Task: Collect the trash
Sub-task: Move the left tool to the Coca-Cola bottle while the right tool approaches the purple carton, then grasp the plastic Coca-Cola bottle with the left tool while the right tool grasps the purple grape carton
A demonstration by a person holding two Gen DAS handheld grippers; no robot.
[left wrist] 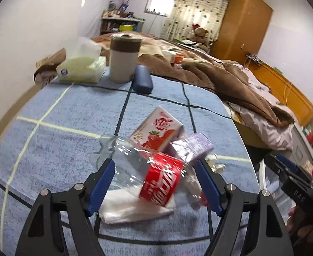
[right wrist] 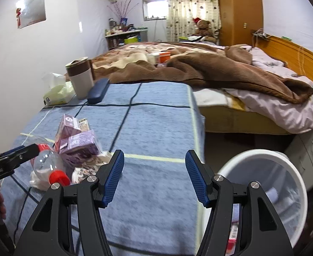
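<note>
While fingers point(left wrist: 111, 177) gape, left gripper point(left wrist: 156, 170) straddles bottle point(left wrist: 154, 175)

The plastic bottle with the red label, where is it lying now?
In the left wrist view the plastic bottle lies on its side on the blue cloth, between the open left gripper's fingers, just in front of the strawberry carton.
</note>
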